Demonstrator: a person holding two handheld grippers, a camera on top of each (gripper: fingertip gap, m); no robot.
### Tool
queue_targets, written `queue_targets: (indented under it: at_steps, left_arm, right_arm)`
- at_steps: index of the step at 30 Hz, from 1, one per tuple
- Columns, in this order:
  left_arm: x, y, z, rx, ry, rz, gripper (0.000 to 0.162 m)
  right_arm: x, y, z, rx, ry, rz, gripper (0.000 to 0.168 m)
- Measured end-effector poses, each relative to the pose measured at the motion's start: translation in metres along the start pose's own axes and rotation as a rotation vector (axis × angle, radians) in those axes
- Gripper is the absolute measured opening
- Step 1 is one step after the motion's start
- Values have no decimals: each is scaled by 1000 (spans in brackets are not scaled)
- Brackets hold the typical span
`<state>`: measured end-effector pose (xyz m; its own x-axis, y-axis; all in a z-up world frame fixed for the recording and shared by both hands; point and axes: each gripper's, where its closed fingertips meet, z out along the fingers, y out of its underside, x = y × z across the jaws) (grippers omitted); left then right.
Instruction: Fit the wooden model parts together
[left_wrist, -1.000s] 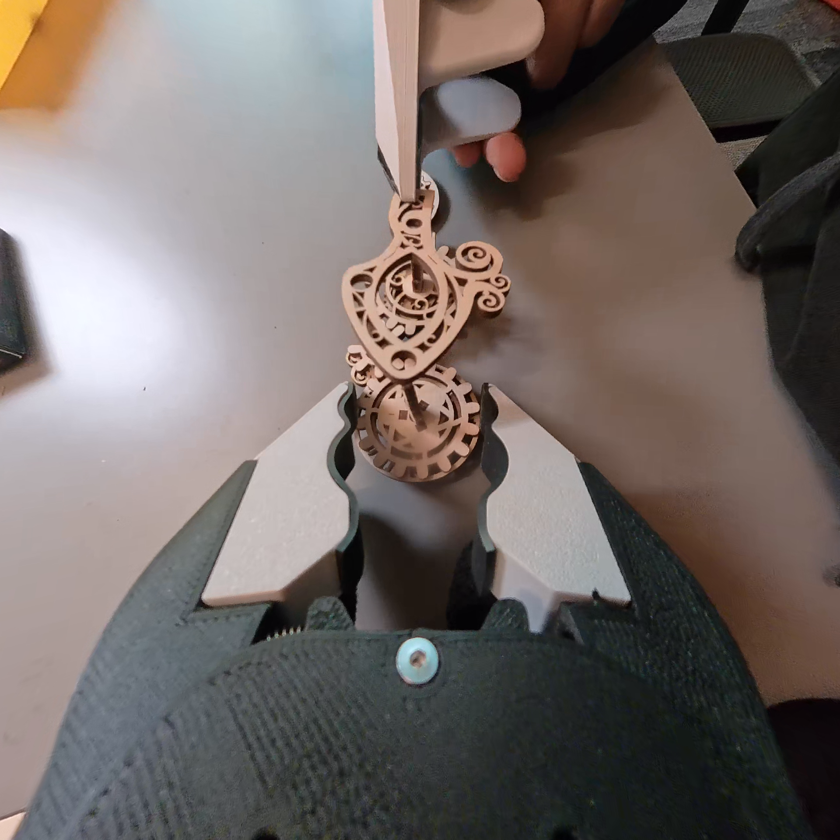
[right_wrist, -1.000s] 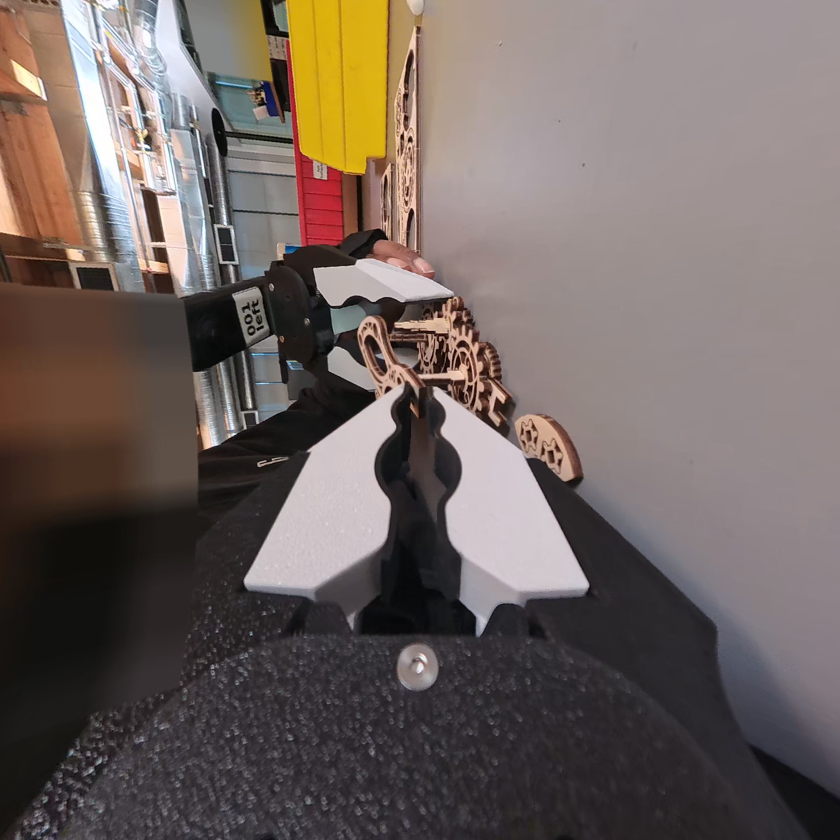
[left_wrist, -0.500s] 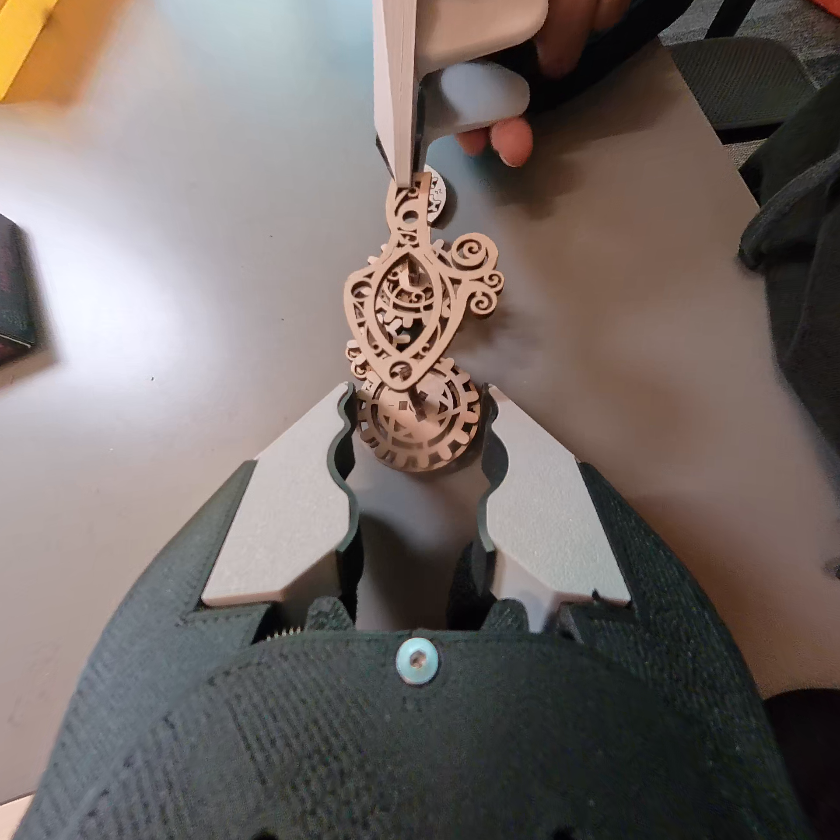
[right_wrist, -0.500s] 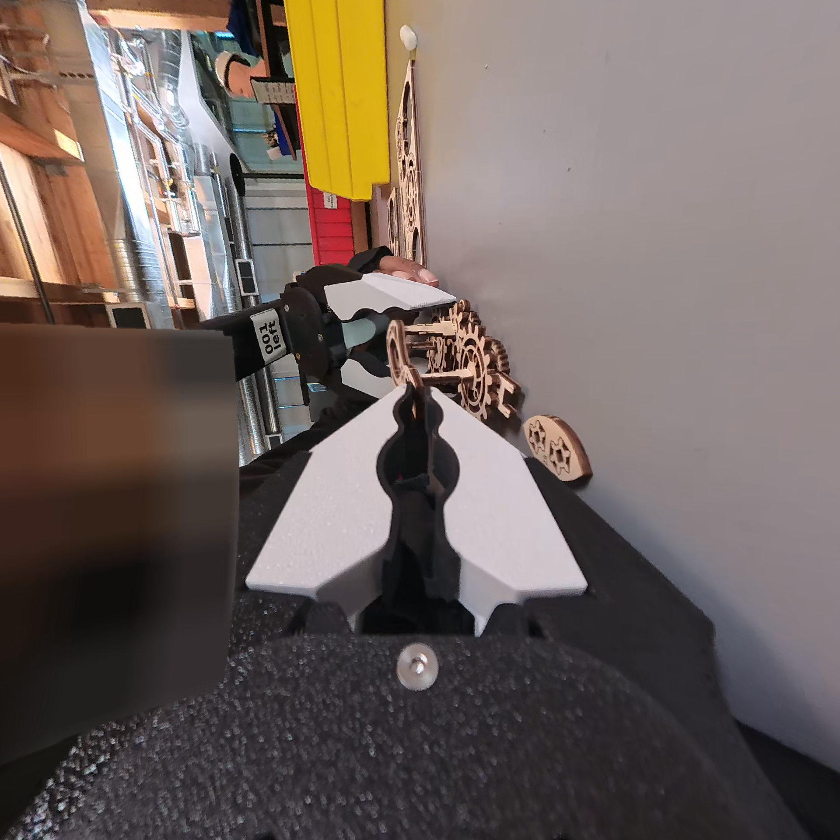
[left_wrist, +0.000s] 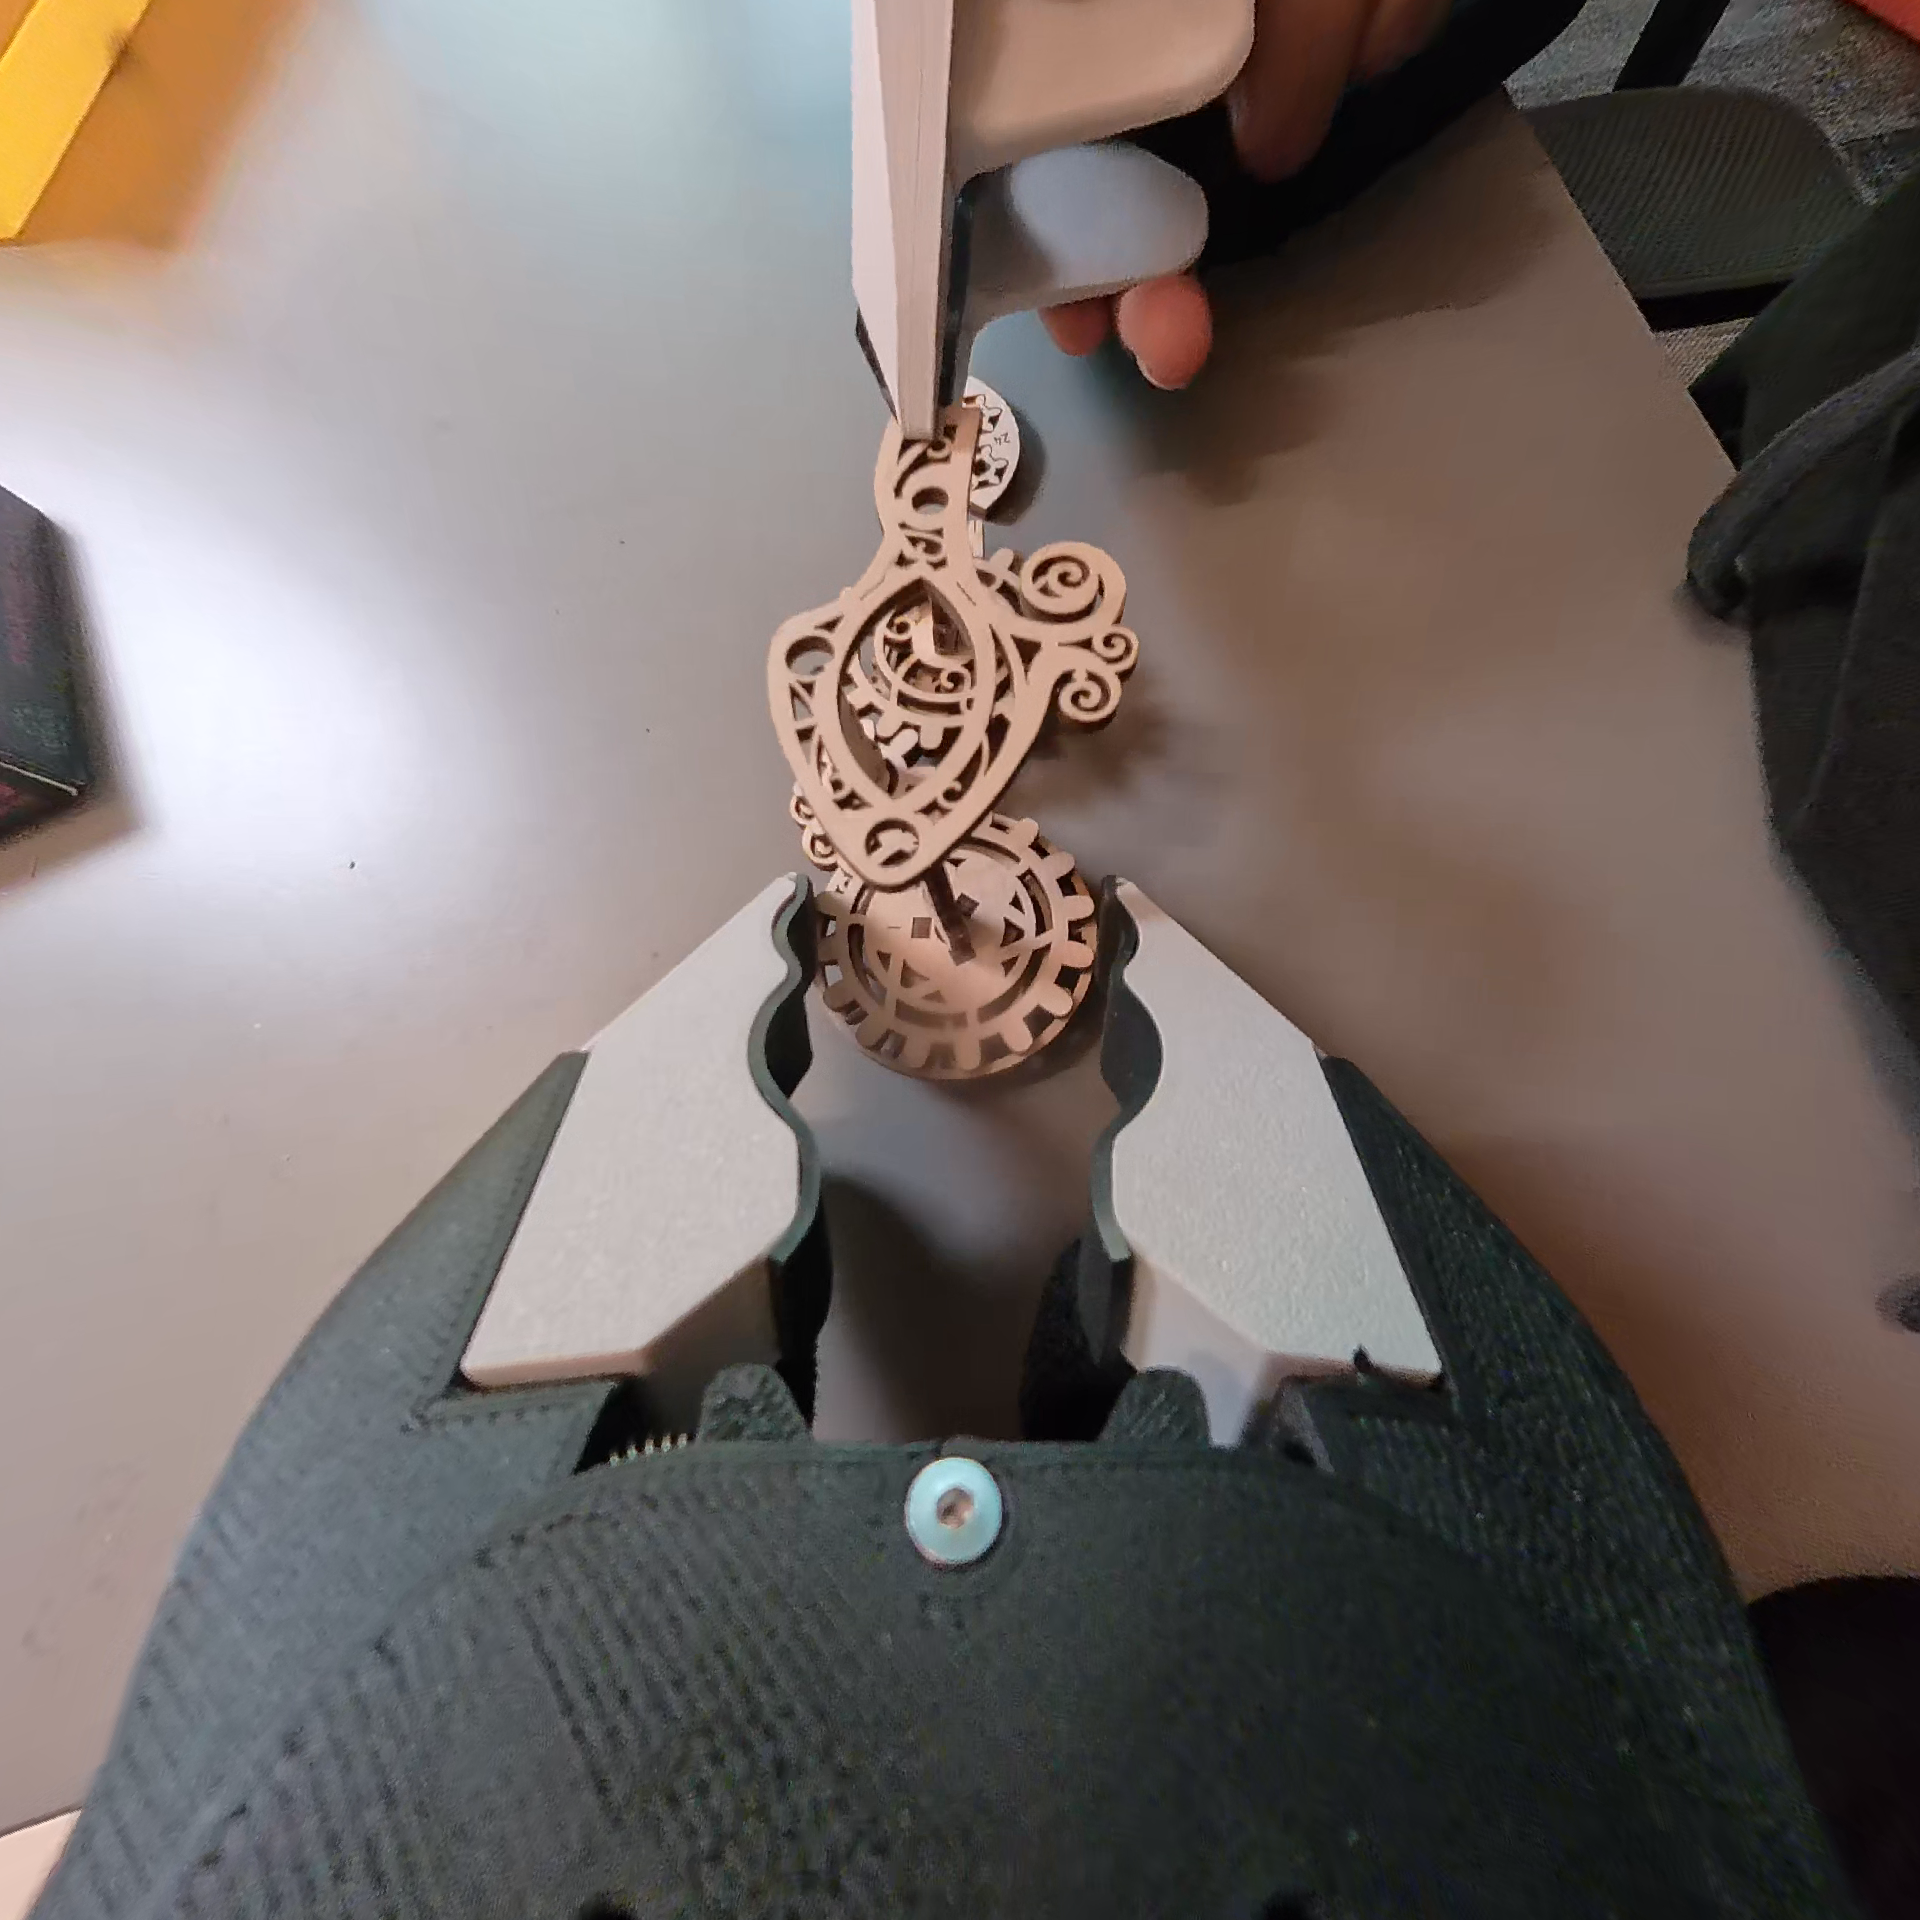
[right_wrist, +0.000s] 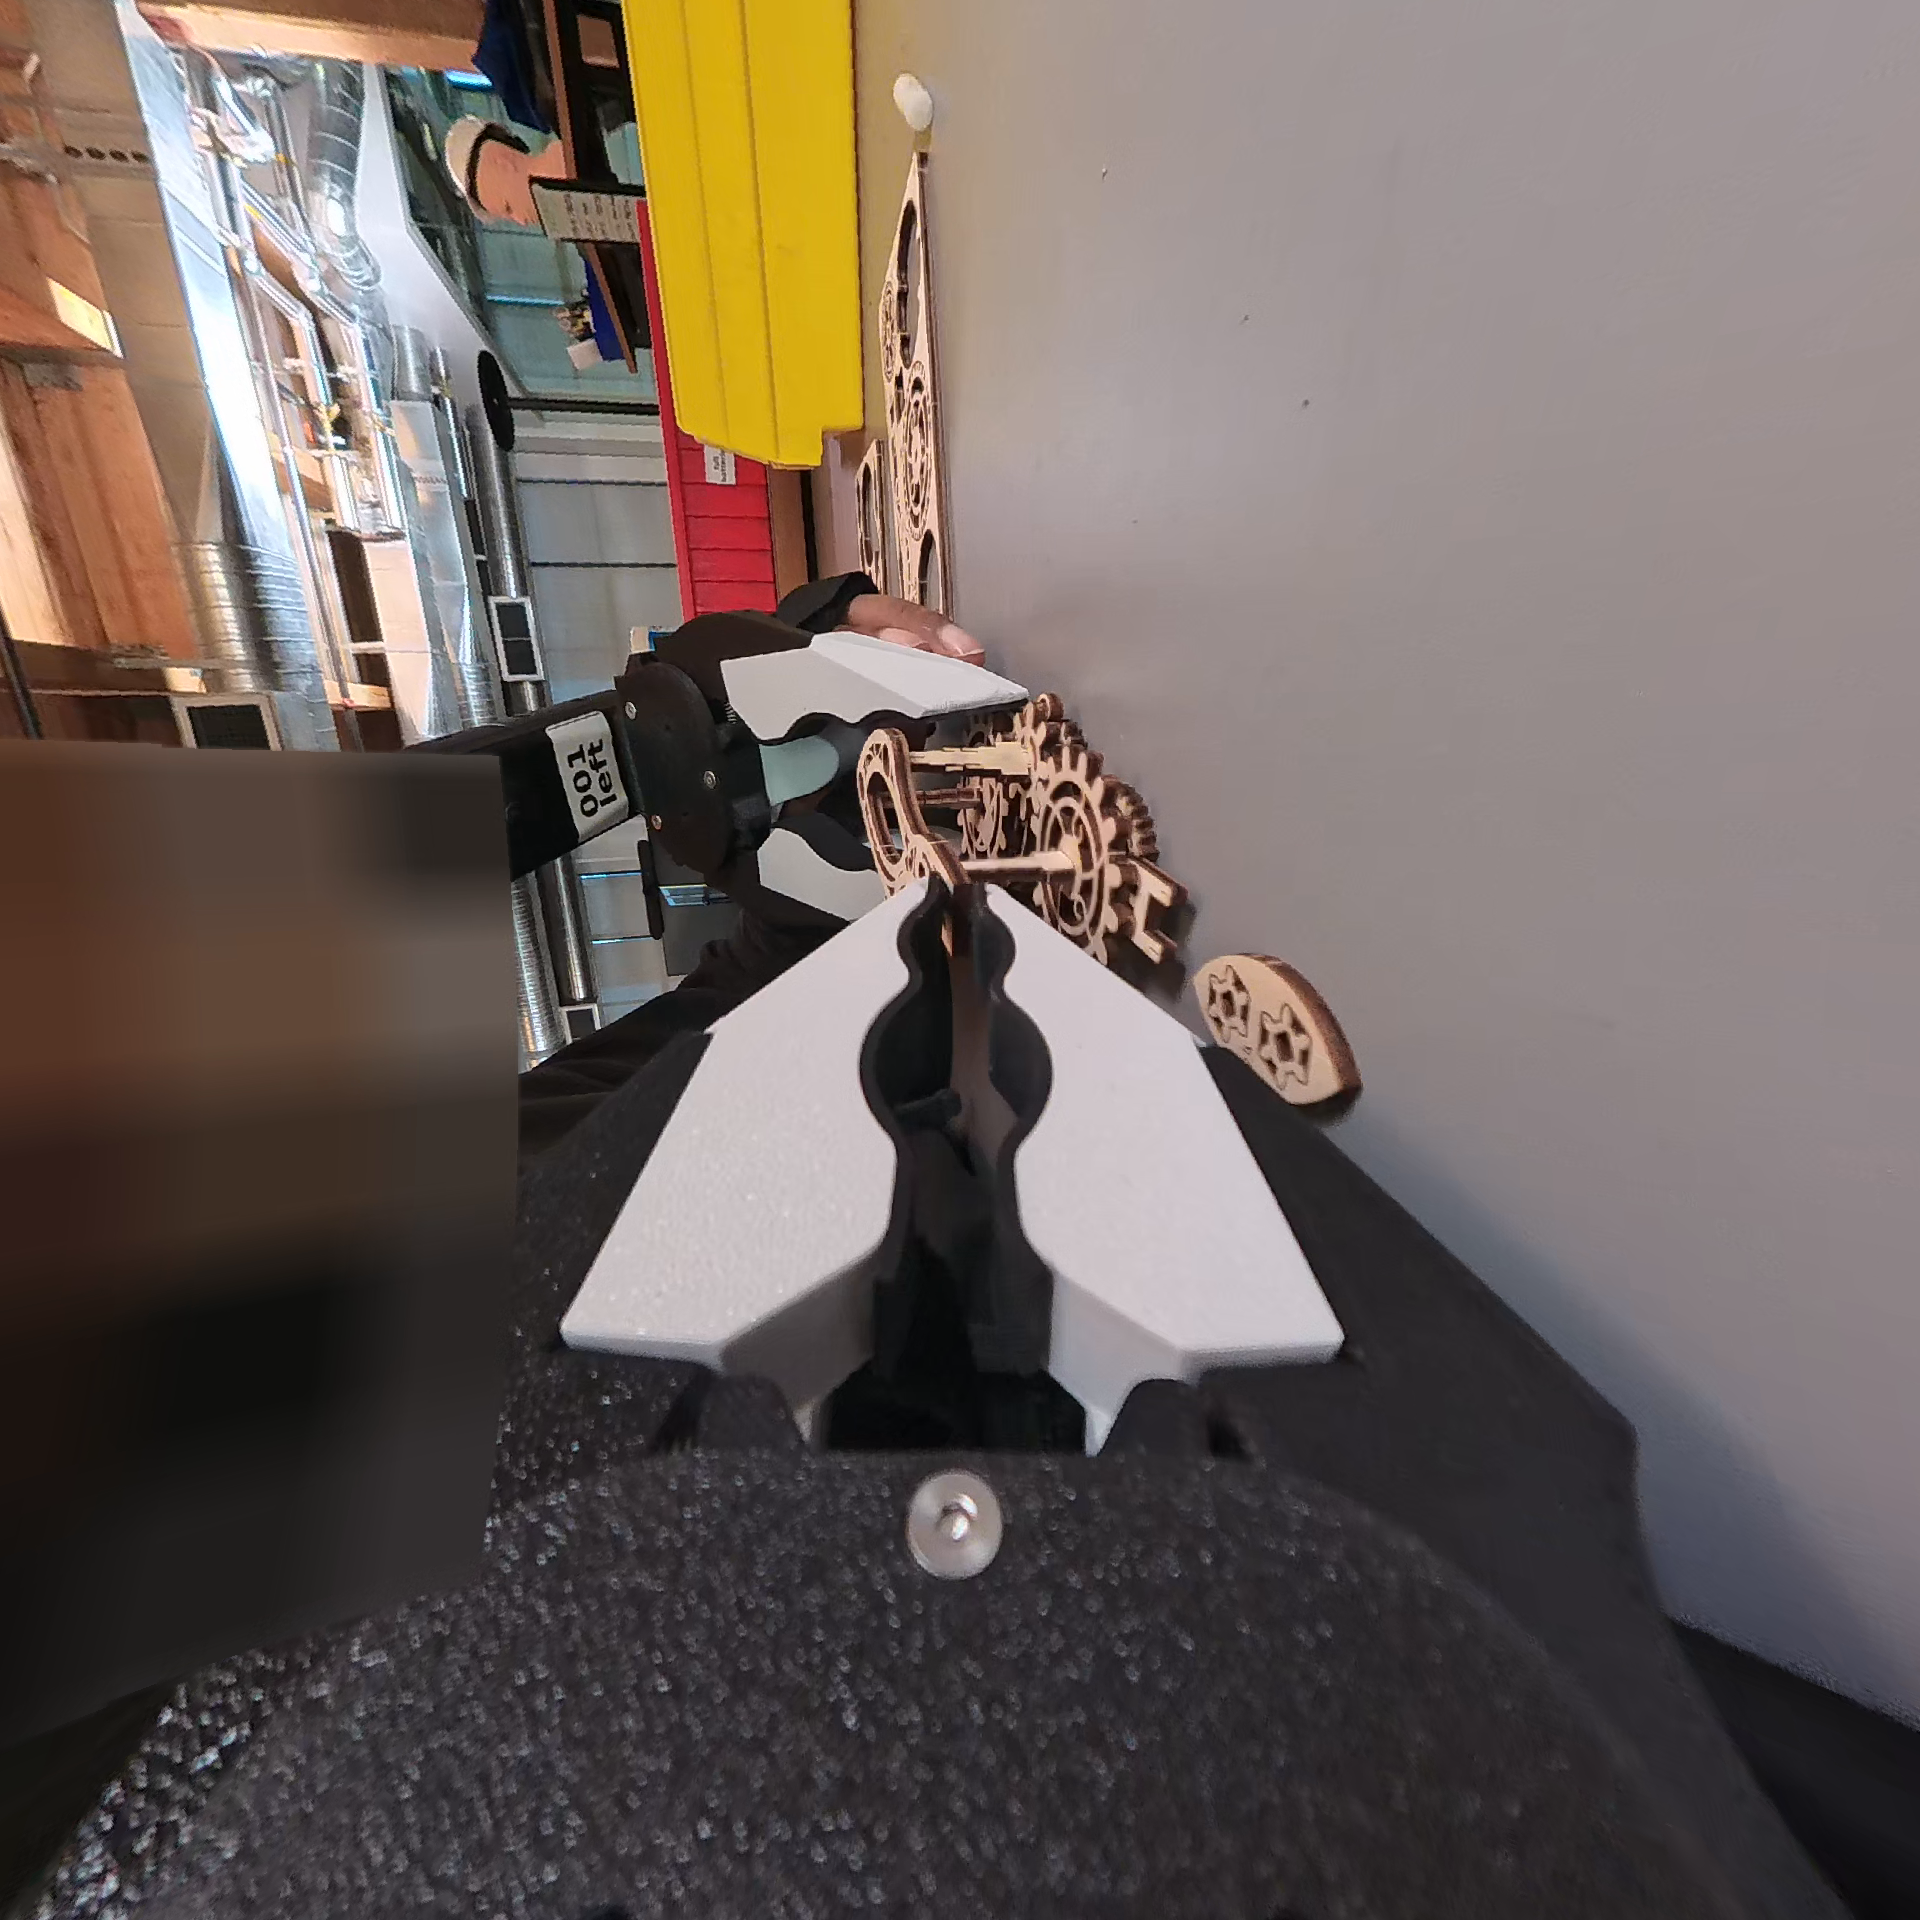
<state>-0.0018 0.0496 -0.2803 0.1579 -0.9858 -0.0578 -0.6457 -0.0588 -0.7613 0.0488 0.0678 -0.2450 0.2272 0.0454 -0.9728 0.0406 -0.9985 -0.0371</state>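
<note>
I have the left gripper (left_wrist: 954, 914) low over the grey table (left_wrist: 416, 520), its jaws standing wide on either side of the round gear wheel (left_wrist: 956, 982) at the near end of the wooden model; whether the fingers touch the wheel's rim I cannot tell. From my right wrist view the right gripper (right_wrist: 954, 904) is pinched down onto the narrow tip of the ornate scrollwork plate (left_wrist: 904, 707), gripping it edge-on; in the left wrist view that plate hangs from the far side, tilted over the gear assembly (right_wrist: 1070, 831) and overlapping the gear wheel. The model's gears sit on thin wooden axles (right_wrist: 1013, 868) that run towards the plate. A small oval wooden piece (right_wrist: 1273, 1029) with two star-shaped holes lies on the table just beside the model, apart from it; a flat wooden parts sheet (right_wrist: 914, 416) lies farther away, near a yellow bin (right_wrist: 758, 229); a dark box (left_wrist: 36, 665) sits at the left edge.
</note>
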Motion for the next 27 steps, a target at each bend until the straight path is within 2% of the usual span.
queue_targets:
  at_steps: [18, 27]
  left_arm:
    - [-1, -3, -4, 24, 3, -10, 55]
    - [-9, -27, -26, 174, 11, -71, 36]
  right_arm:
    - [4, 2, 2, 19, 33, 0, 4]
    - [4, 2, 0, 26, 32, 7, 4]
